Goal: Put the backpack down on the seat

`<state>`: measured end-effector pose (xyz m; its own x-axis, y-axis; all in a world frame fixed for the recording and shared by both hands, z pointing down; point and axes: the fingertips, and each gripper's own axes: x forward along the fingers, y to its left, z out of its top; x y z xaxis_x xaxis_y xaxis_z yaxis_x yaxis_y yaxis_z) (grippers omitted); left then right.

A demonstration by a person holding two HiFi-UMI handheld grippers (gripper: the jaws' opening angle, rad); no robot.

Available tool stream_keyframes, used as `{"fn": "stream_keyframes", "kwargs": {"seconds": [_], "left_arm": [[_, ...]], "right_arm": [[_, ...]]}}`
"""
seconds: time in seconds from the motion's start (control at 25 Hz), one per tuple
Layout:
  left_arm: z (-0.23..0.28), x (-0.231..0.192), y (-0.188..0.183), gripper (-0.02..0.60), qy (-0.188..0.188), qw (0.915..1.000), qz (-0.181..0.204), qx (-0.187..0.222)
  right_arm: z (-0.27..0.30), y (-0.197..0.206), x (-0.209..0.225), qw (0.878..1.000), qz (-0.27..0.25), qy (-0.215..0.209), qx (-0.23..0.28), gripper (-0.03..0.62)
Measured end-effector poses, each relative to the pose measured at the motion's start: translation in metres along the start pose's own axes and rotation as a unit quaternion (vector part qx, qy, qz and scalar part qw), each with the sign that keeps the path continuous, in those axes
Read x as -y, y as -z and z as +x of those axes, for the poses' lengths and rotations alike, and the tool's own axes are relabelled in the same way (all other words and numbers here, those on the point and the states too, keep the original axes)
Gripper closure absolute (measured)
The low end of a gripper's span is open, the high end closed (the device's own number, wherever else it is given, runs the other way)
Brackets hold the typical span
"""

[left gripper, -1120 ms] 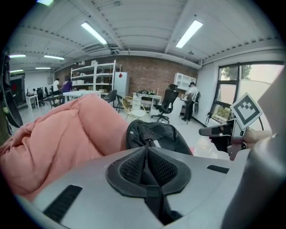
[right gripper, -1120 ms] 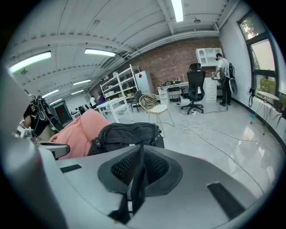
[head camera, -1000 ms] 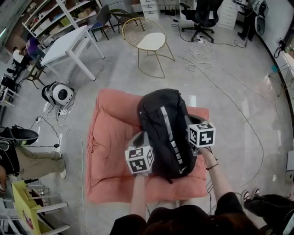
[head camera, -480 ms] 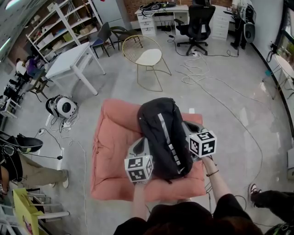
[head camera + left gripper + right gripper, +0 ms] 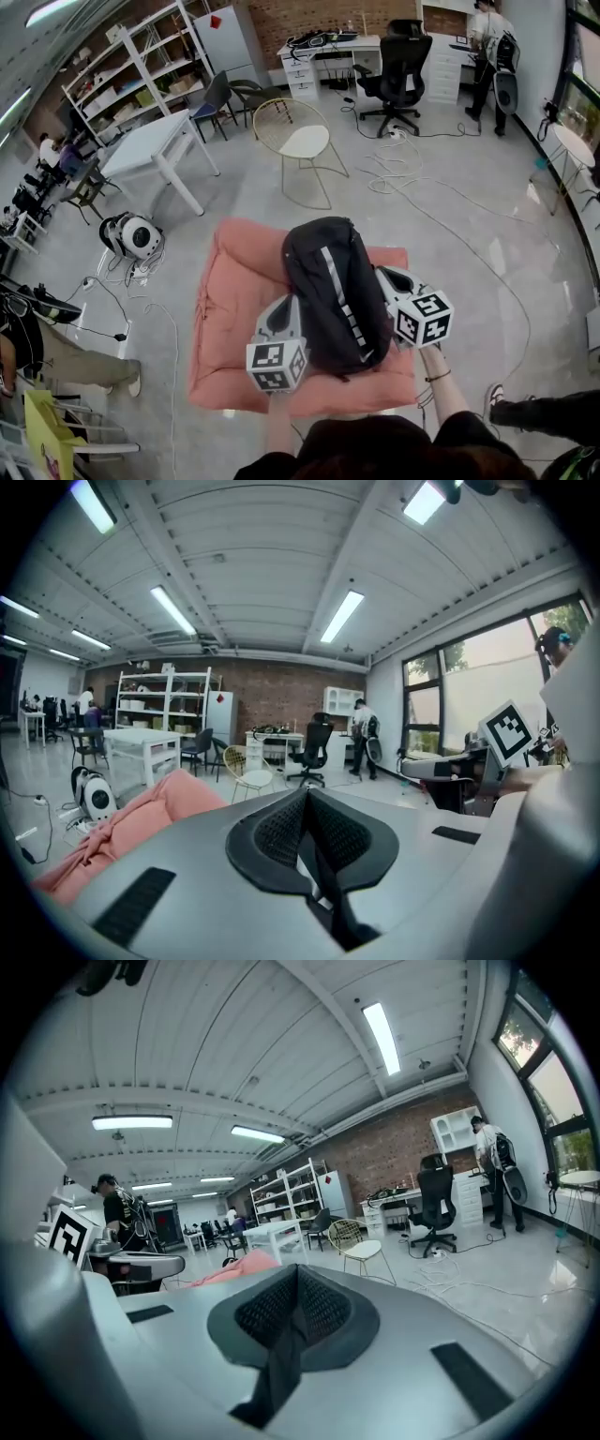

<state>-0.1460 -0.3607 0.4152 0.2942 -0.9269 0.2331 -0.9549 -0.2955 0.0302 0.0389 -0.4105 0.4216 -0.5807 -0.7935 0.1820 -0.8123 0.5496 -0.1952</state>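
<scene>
On the floor in the middle of the room lies the pink cushion seat [image 5: 225, 314], and the black backpack [image 5: 333, 291] sits over its right half, upright between the two grippers. The left gripper [image 5: 284, 314] is at the pack's left side. Its own view shows the jaws pinched together on a thin black strap [image 5: 328, 892]. The right gripper [image 5: 389, 281] flanks the other side, jaws likewise clamped on a dark strap [image 5: 277, 1363]. I cannot tell whether the pack's base touches the cushion. A gold wire chair [image 5: 292, 131] stands well beyond the seat, and a white table [image 5: 155, 141] is off to the left.
</scene>
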Motion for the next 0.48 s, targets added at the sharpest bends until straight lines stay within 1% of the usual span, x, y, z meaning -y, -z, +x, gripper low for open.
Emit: {"fn": "stream_keyframes", "kwargs": {"seconds": [0.36, 0.48], "left_arm": [[-0.05, 0.01, -0.039, 0.566, 0.012, 0.9978, 0.031, 0.056], [-0.06, 0.008, -0.045, 0.566, 0.009, 0.9969, 0.041, 0.066]], "right_arm": [[-0.058, -0.047, -0.032, 0.996, -0.037, -0.025, 0.073, 0.58], [-0.068, -0.057, -0.037, 0.995, -0.044, -0.027, 0.09, 0.58]]}}
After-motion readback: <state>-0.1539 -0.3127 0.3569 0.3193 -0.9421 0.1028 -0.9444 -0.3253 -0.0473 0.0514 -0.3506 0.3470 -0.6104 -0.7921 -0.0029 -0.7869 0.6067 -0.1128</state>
